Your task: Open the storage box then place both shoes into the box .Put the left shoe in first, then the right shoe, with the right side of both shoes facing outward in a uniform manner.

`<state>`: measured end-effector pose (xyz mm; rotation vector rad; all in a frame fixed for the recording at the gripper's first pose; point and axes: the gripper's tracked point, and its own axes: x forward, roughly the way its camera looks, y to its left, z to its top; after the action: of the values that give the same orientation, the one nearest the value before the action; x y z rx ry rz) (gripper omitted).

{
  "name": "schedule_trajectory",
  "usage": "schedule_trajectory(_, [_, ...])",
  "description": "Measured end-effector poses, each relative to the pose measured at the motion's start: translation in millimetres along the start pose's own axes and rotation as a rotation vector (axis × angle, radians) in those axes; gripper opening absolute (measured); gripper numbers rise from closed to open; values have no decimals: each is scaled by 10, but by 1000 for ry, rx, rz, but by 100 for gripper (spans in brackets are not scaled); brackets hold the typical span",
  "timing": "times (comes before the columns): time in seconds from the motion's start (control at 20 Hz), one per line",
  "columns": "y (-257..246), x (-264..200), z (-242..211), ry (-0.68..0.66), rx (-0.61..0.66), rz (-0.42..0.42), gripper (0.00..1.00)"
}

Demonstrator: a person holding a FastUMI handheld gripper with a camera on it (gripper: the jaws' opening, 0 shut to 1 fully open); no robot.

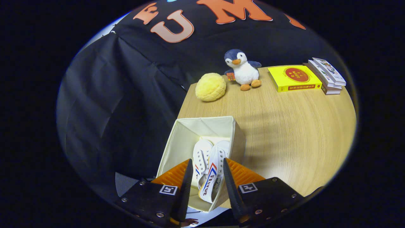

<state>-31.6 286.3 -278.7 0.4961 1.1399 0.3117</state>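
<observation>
A: Log the surface first.
B: Round light wooden table (284,126), black cloth wall behind it.
A: The container?
B: Open cream fabric storage box (177,142) at the table's near edge, top uncovered. Both shoes are inside, side by side, toes pointing away from the gripper.
A: Shoes, one by one.
B: White canvas sneaker with red and blue side stripes (212,177), tilted on its side, striped flank up, lying between the fingers. Second white canvas sneaker (201,152) just beside it, nearer the box's middle, partly covered by the first.
A: Gripper state?
B: Gripper (207,182) poised above the box, fingers spread apart on either side of the striped sneaker. No contact visible, holding nothing.
A: Far side of the table?
B: Largest down: yellow hardcover book with a red circle (294,78), stack of white books (327,76) touching it, yellow knitted round cushion (210,87), blue and white plush penguin (242,70) between cushion and yellow book. All well apart from the box.
</observation>
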Motion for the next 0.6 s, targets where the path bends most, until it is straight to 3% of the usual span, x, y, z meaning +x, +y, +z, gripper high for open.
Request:
schedule_trajectory(0.3, [-389,-432,325,-130,-24,37,79])
schedule_trajectory(0.6, [-766,-1059,794,-351,-43,108,92])
